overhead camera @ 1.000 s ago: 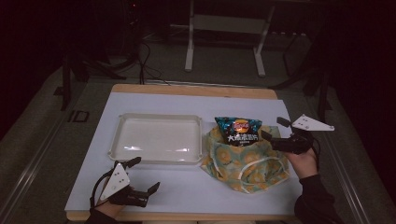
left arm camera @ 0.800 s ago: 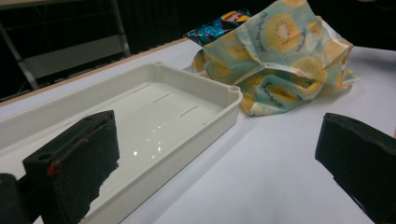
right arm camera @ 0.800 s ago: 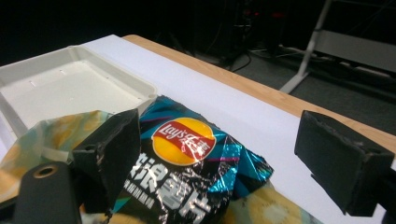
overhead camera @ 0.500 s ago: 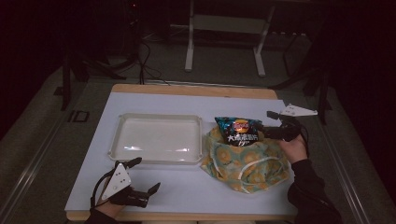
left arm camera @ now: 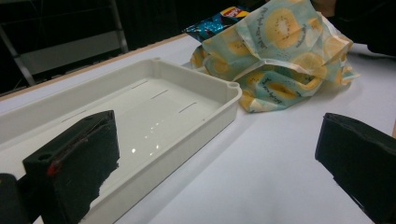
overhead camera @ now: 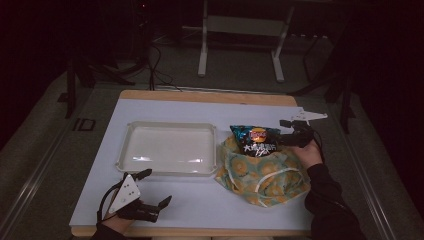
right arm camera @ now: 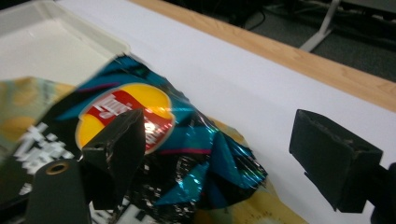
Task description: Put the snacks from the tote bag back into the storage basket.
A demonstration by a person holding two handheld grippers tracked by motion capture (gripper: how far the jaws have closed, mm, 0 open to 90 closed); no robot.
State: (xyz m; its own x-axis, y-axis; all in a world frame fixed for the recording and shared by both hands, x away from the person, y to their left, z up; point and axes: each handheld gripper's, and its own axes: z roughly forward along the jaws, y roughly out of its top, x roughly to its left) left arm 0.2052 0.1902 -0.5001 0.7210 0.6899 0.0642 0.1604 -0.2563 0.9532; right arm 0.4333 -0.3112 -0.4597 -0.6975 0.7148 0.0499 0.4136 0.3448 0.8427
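A blue chips bag (overhead camera: 256, 141) sticks out of the top of a kiwi-print cloth bag (overhead camera: 262, 175) at the table's right. My right gripper (overhead camera: 284, 133) points left at the chips bag's upper right corner. In the right gripper view that crinkled corner of the chips bag (right arm camera: 187, 140) lies between the jaws, and the pads do not press on it. Those jaws have just been closing a little and still stand wide, so my right gripper (right arm camera: 224, 149) is open. My left gripper (overhead camera: 156, 187) rests open near the front left edge, with nothing between its jaws. It faces the white tray (left arm camera: 196, 74).
The white tray (overhead camera: 167, 150) sits left of the cloth bag (left arm camera: 285, 51), almost touching it. Bare white tabletop (overhead camera: 210, 200) lies in front of both. The wooden far edge (overhead camera: 210, 96) borders the table. A metal stand (overhead camera: 240, 50) and cables are on the floor behind it.
My right gripper has moved left and down, from beside the cloth bag to the chips bag's upper corner. The left gripper has kept still.
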